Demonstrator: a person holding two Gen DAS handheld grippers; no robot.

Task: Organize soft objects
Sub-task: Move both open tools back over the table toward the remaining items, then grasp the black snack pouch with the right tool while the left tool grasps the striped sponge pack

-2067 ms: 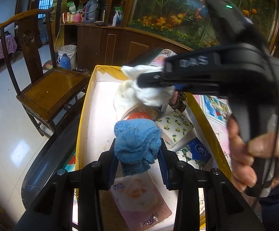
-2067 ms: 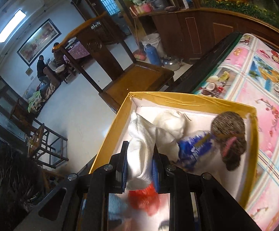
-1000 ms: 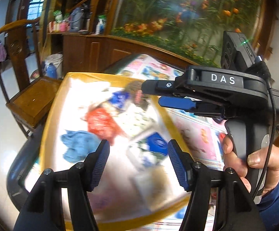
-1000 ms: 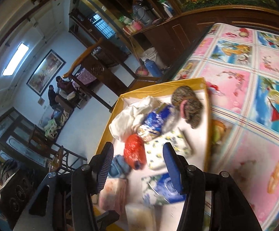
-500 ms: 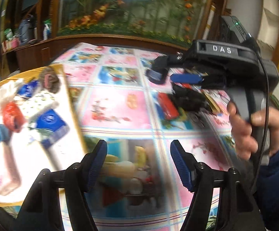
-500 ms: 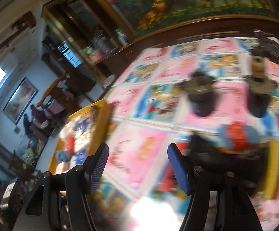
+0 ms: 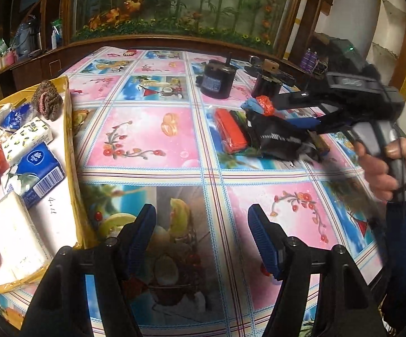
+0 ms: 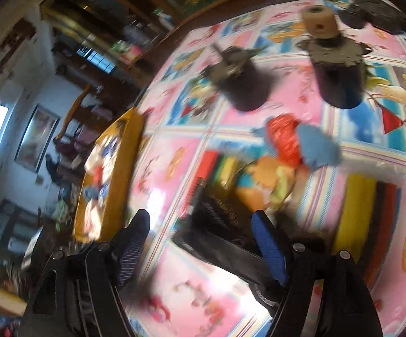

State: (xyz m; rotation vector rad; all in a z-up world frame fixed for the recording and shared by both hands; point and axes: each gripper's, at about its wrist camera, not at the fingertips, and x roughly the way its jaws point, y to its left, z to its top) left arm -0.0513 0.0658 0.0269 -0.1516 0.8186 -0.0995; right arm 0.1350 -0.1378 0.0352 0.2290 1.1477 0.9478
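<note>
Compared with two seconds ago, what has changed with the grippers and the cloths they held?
Both grippers let go: the left gripper dropped its blue cloth and the right gripper its white cloth into the yellow box. Both then swung away to the table's pile of items. The right jaws have just been opening, with nothing pressed between them. The box itself and the tissue packs stayed put.

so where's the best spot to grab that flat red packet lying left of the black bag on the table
Probably across its short width, near the middle. The flat red packet is long and narrow and lies flat on the patterned tablecloth, so come down from above with the open right gripper, one finger on the clear left long edge. The crumpled black bag presses against its right edge, so nudge in there.
</note>
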